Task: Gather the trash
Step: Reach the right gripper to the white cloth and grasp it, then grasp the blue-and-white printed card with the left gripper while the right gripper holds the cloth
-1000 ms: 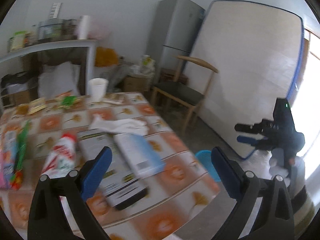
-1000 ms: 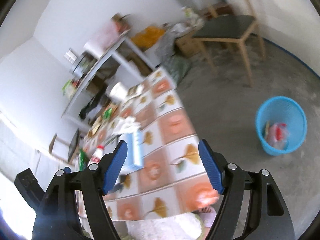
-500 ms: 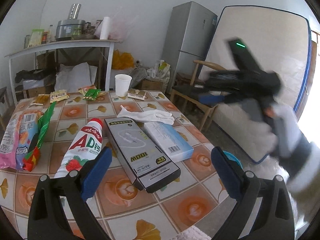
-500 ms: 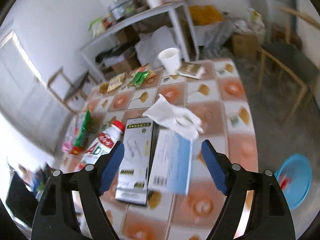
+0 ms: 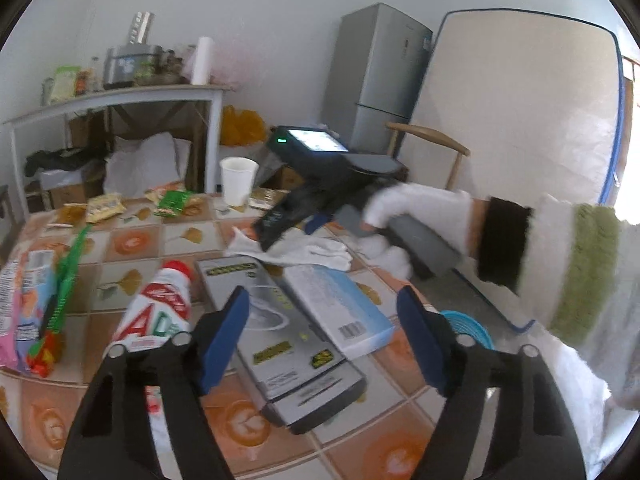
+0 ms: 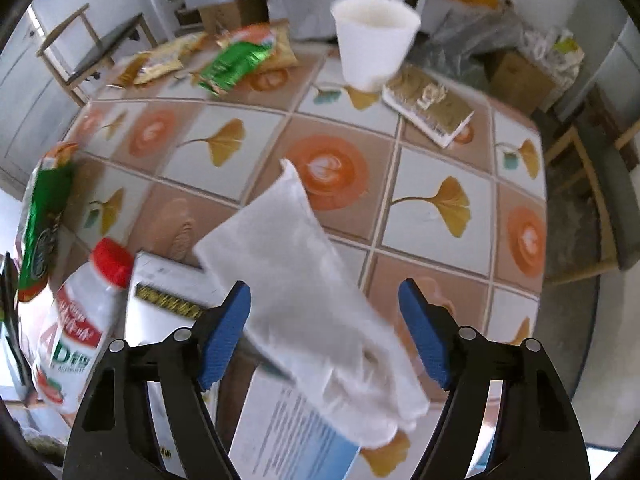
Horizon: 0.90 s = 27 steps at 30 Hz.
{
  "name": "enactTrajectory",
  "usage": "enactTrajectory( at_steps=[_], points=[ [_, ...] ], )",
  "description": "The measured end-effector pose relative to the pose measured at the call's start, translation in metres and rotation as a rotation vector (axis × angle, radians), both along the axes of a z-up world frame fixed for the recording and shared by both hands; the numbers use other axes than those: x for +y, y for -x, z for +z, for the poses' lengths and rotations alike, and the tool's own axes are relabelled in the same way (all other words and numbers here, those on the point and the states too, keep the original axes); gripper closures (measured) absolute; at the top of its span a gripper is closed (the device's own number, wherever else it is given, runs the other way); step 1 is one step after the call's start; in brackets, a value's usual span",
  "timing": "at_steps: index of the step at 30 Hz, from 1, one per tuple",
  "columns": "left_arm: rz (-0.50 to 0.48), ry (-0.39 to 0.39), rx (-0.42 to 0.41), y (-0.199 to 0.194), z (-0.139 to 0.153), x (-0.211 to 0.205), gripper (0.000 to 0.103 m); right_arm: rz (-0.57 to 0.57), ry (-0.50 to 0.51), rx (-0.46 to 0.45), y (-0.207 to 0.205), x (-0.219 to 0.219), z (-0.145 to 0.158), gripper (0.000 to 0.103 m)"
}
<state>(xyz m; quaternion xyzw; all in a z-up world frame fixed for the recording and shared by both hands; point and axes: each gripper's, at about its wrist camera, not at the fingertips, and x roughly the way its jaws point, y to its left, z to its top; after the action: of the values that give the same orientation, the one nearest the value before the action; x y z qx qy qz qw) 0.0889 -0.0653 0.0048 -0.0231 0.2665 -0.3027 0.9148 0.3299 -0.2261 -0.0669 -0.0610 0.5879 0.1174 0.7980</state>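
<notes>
On the left of the counter (image 5: 132, 236) lay snack bags (image 5: 28, 300) and a red-capped bottle (image 5: 154, 312). The left gripper (image 5: 323, 334) hovered over the grey box (image 5: 280, 340), fingers spread and just narrowed, nothing between them. Further right, the right gripper (image 6: 325, 336) pointed down at the white glove (image 6: 304, 292), draped across the pale blue box (image 6: 288, 436); its fingers straddled the glove without pinching. Lowering squarely and closing on the glove's middle seemed best, before carrying it to the blue bin (image 5: 468, 326).
</notes>
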Motion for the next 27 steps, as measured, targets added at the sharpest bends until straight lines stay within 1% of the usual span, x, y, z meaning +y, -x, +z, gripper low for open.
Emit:
enactTrajectory(
  at_steps=[3, 4, 5, 6, 7, 8, 10, 12, 14, 19, 22, 25, 27],
  points=[
    [-0.046, -0.008, 0.028, -0.003, -0.006, -0.012, 0.046, -0.016, -0.007, 0.066, -0.011, -0.005, -0.015, 0.043],
    [-0.060, -0.013, 0.037, -0.004, -0.009, -0.015, 0.051, -0.021, -0.018, 0.086, -0.013, -0.007, -0.019, 0.052],
    [-0.068, -0.017, 0.042, -0.004, -0.012, -0.017, 0.052, -0.028, -0.027, 0.104, -0.014, -0.008, -0.023, 0.056],
    [-0.077, -0.021, 0.048, -0.004, -0.014, -0.019, 0.055, -0.030, -0.028, 0.096, -0.014, -0.009, -0.023, 0.059],
    [-0.082, -0.026, 0.055, -0.005, -0.017, -0.019, 0.056, -0.021, -0.029, 0.090, -0.013, -0.008, -0.022, 0.067],
    [-0.084, -0.027, 0.059, -0.005, -0.019, -0.019, 0.056, -0.015, -0.029, 0.086, -0.012, -0.007, -0.021, 0.078],
    [-0.082, -0.028, 0.070, -0.006, -0.022, -0.019, 0.057, -0.016, -0.037, 0.082, -0.009, -0.007, -0.020, 0.086],
    [-0.081, -0.023, 0.080, -0.005, -0.025, -0.018, 0.058, -0.015, -0.016, 0.063, -0.006, -0.006, -0.018, 0.094],
    [-0.085, -0.024, 0.088, -0.006, -0.027, -0.017, 0.058, -0.028, 0.031, 0.031, -0.004, -0.007, -0.017, 0.097],
    [-0.110, -0.004, 0.136, -0.010, -0.032, -0.019, 0.059, -0.098, 0.099, -0.015, 0.003, -0.036, -0.017, 0.098],
    [-0.119, 0.020, 0.179, -0.017, -0.034, -0.020, 0.059, -0.152, 0.081, -0.019, 0.013, -0.061, -0.017, 0.098],
    [-0.122, 0.059, 0.252, -0.037, -0.031, -0.021, 0.059, -0.199, 0.053, -0.020, 0.030, -0.082, -0.017, 0.098],
    [-0.118, 0.053, 0.299, -0.052, -0.031, -0.025, 0.059, -0.232, 0.010, -0.014, 0.047, -0.094, -0.017, 0.098]
  ],
)
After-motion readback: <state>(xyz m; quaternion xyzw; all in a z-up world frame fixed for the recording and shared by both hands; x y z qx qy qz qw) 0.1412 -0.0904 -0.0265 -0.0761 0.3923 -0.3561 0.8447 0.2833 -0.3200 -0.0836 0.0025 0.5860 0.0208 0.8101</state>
